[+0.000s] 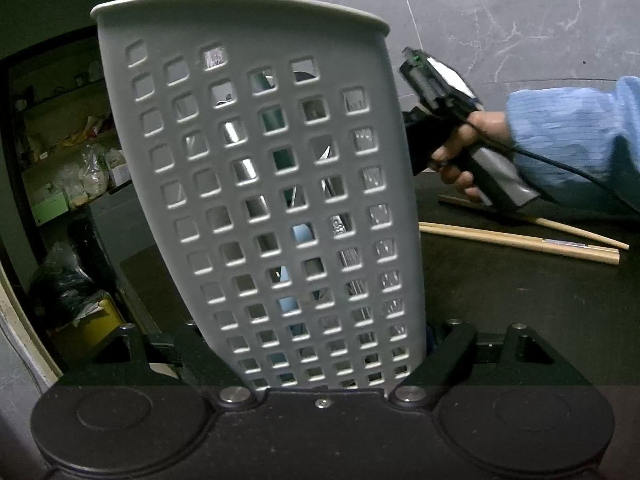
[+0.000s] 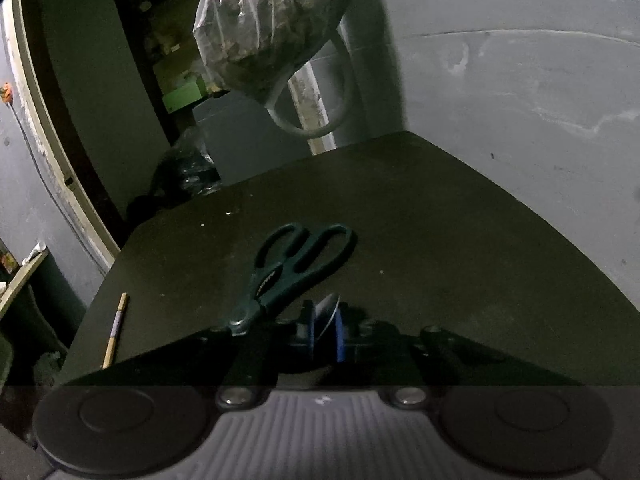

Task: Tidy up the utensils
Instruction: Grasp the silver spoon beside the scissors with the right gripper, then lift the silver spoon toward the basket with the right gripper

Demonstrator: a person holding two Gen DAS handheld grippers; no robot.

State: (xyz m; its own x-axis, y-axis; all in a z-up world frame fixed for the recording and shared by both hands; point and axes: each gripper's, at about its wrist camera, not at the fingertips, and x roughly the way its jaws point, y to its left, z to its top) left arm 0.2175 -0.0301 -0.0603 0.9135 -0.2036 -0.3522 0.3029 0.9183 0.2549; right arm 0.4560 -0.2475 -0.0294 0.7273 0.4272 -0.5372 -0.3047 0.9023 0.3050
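Note:
A grey perforated utensil holder [image 1: 276, 184] fills the left wrist view, tilted and upright between the fingers of my left gripper [image 1: 320, 364], which is shut on its lower part. Several utensils show through its holes. In the right wrist view, dark green scissors [image 2: 296, 264] lie on the black table [image 2: 460, 248]. Just right of them my right gripper [image 2: 325, 332] has its blue pads [image 2: 339, 334] shut on a thin shiny metal utensil [image 2: 329, 312]; most of it is hidden. A hand [image 1: 460, 152] in a blue sleeve holds the right gripper's body beside the holder.
Two wooden chopsticks [image 1: 520, 240] lie on the table right of the holder; one chopstick [image 2: 116, 328] lies near the table's left edge. A plastic bag [image 2: 260, 28] hangs beyond the far edge. Cluttered shelves [image 1: 72, 152] stand at the left, a grey marbled wall behind.

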